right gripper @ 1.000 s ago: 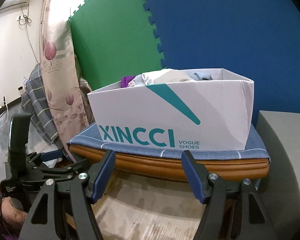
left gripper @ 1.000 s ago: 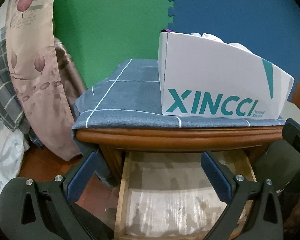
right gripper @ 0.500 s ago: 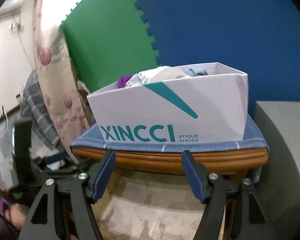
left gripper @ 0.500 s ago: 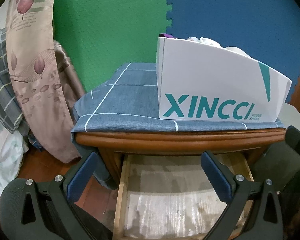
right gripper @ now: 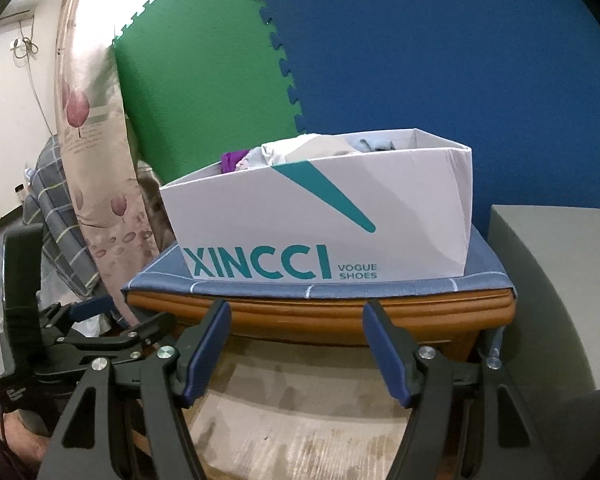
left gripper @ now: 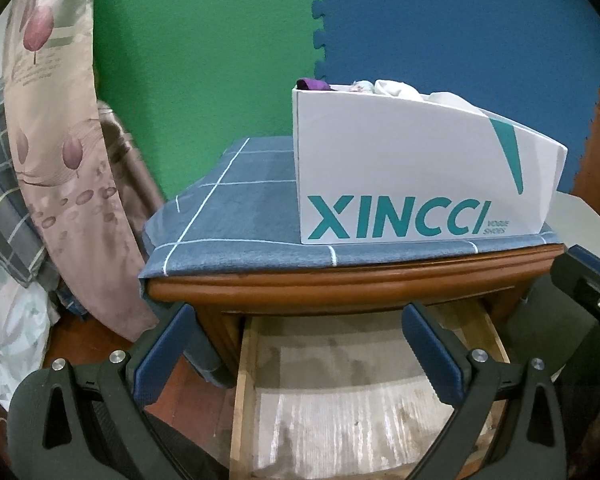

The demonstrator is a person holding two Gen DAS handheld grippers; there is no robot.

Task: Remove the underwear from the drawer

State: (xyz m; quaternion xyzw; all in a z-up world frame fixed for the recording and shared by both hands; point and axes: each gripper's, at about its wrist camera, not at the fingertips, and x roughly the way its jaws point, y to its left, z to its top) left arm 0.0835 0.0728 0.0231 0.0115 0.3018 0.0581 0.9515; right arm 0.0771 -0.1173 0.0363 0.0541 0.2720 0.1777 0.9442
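Drawer: the wooden drawer (left gripper: pixel 364 396) of the nightstand (left gripper: pixel 340 290) stands pulled out under both grippers; the lined floor that shows is bare, with no garment on it (its back, under the tabletop, is hidden).

Underwear: the only soft garments in view are heaped in the white XINCCI shoe box (right gripper: pixel 320 232) on the blue checked cloth (left gripper: pixel 236 208) on top of the nightstand: a purple piece (right gripper: pixel 232 160) at the left end, white and pale blue pieces (right gripper: pixel 300 150) beside it. Which of them is underwear I cannot tell.

Handling: judged light, limp and easily snagged, not fragile; it will sag and drape once lifted.

Where to hold: pinch a raised fold or a bunched edge above the box rim, taking only one layer so that neighbours do not trail along.

Left gripper (left gripper: pixel 296 344): jaws wide apart, nothing between them, hovering over the drawer's front.

Right gripper (right gripper: pixel 296 344): jaws apart and empty, also over the drawer, facing the box front.

Change, left view: compared with a second ago the box and tabletop sit lower and the top of the heap shows more (the gripper seems to have risen a little).

Change, right view: the box has shifted slightly right in the frame; the jaws keep the same spread.
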